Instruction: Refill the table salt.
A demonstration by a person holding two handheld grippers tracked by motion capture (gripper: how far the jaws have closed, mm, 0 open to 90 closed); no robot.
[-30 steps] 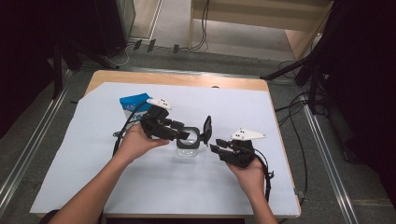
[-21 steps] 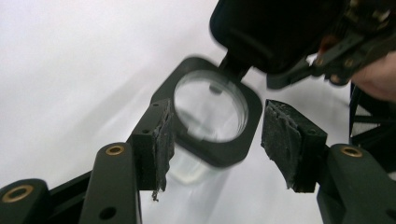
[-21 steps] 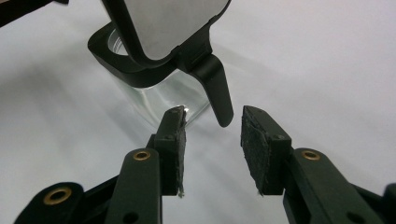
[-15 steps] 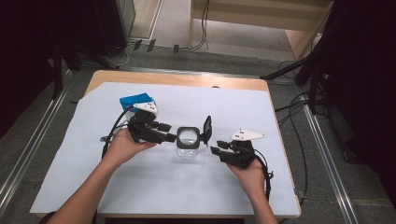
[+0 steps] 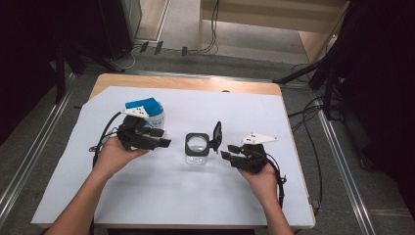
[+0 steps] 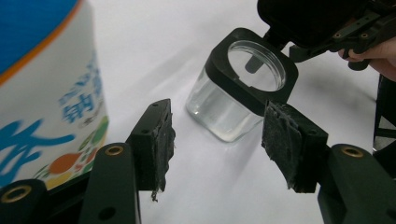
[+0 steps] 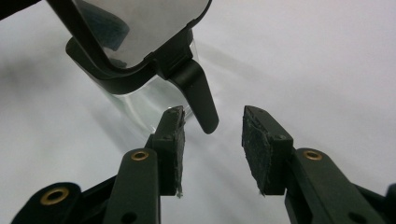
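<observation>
At the 9 o'clock side of the table, which carries a white sheet over nearly all of its top, the left tongs rest in the person's left hand with their jaws apart and nothing between them; the pads frame bare sheet in the left gripper view. Just behind them, toward 11 o'clock, stands a white carton with a blue top, close against the tongs' body, so that side is tight. Open white sheet lies between the left tongs and the clear jar, which sits near the middle of the table, upright, with a black square collar around its round mouth. Its black flip lid stands up on edge at the jar's 3 o'clock side, hinged open. The right tongs, held in the right hand, point at the jar from 3 o'clock with jaws apart; in the right gripper view the lid's black tab hangs just ahead of the gap between the pads, seemingly untouched, though the near pad is close enough that contact is hard to rule out. The widest free room lies toward 6 o'clock, where bare sheet runs to the table's near edge between the two forearms; toward 12 o'clock a bare band of sheet and a wooden strip reach the far edge. The right hand sits near the sheet's 3 o'clock edge, with a cable trailing by the wrist.
</observation>
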